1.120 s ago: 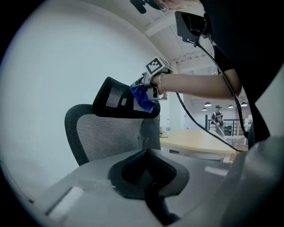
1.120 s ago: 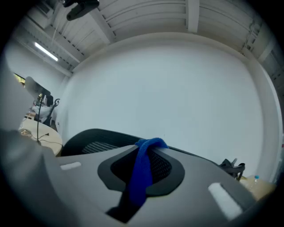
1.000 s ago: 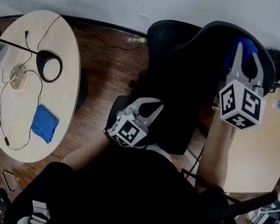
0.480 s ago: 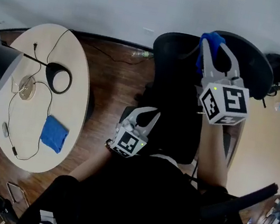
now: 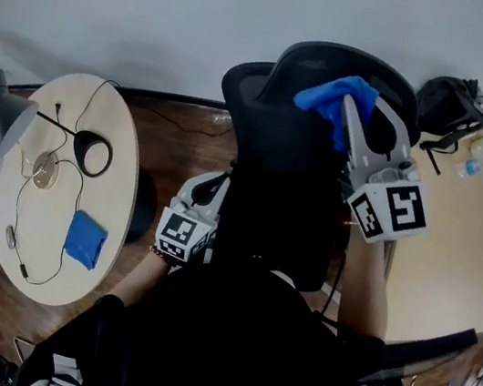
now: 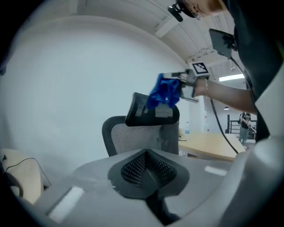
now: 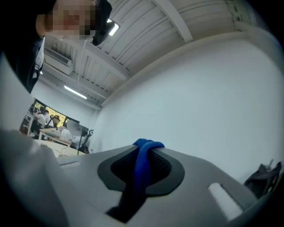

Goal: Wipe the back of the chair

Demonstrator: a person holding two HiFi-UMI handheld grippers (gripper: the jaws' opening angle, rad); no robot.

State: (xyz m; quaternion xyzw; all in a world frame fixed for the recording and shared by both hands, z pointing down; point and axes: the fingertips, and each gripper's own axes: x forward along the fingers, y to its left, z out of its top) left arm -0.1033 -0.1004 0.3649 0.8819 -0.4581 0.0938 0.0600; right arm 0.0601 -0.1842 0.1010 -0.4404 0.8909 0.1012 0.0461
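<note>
Our right gripper (image 5: 364, 117), clamped on the blue cloth (image 5: 331, 95), is nearer the chair back (image 5: 284, 163), at its top — our left gripper (image 5: 208, 189), jaws together, lies lower left.

Dim, even ceiling light; fisheye edges; near foreground seemingly blurred

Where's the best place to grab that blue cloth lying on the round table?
Likely one corner of the cloth, coming straight down from above. It lies flat and folded on the table, so only a pinched corner or edge gives jaws something to close on.
</note>
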